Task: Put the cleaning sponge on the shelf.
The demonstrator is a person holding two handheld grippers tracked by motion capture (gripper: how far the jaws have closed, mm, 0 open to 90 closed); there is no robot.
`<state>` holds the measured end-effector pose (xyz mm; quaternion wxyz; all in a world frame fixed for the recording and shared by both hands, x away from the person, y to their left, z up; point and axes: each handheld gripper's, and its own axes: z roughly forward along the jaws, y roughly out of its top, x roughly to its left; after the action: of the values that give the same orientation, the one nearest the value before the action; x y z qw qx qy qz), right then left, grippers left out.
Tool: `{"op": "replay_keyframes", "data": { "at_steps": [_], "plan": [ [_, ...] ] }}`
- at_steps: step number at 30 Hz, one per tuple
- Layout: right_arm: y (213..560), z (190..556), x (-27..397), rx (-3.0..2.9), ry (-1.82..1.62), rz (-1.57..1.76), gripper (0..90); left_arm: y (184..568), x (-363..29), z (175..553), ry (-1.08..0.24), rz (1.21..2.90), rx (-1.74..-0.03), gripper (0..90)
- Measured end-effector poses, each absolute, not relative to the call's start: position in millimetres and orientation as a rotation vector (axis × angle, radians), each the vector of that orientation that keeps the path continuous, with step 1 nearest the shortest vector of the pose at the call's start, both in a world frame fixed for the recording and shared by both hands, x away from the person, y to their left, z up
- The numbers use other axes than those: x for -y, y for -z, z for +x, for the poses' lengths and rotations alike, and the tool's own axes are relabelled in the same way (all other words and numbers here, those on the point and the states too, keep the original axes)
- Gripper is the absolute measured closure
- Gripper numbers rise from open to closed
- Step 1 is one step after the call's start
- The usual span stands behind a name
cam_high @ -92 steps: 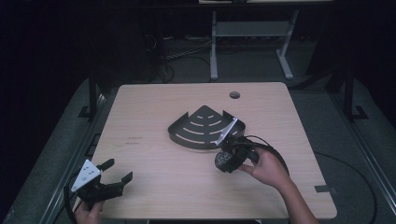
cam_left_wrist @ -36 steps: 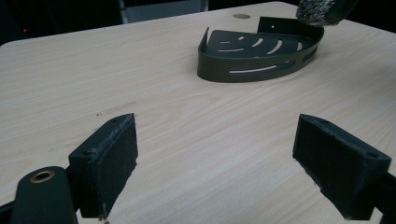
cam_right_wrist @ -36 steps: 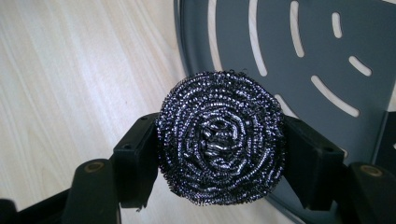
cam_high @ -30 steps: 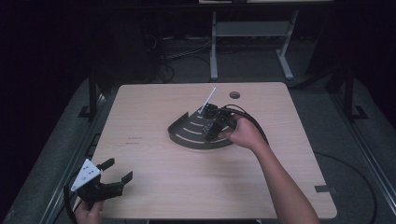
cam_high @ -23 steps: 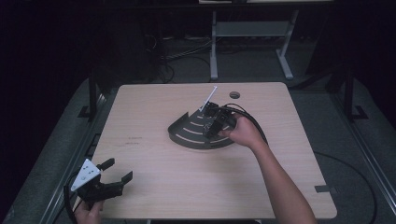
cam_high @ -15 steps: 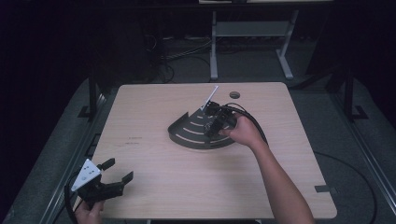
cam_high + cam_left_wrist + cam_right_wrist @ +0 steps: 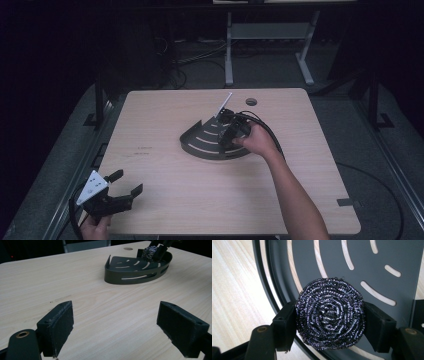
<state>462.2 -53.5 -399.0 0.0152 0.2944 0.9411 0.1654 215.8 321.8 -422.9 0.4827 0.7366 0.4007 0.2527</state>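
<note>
Firmly, right tool (image 7: 329, 326) grips round coiled wire scourer (image 7: 330, 313) above dark slotted fan-shaped tray (image 7: 402, 257); left tool (image 7: 116, 326) wide, empty.

Right gripper (image 7: 231, 131) out past mid-table toward the far edge, tipped downward, jaws clamped on the steel scourer (image 7: 330, 313); right forearm stretched in from the table's near edge. Left gripper (image 7: 122, 186) at the near left corner, level, jaws spread wide, nothing between them.

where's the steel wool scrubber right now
The steel wool scrubber is clamped in the right tongs, just above the slotted floor of the dark corner tray at mid-table in the high view.
</note>
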Motion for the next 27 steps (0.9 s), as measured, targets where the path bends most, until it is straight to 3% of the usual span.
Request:
{"op": "replay_keyframes", "data": {
  "at_steps": [27],
  "plan": [
    [419.4,472.7,45.8,-2.939,-0.491,0.975,32.8,422.7,-321.8,216.7,-0.61,1.789,-0.979,13.2]
  ]
}}
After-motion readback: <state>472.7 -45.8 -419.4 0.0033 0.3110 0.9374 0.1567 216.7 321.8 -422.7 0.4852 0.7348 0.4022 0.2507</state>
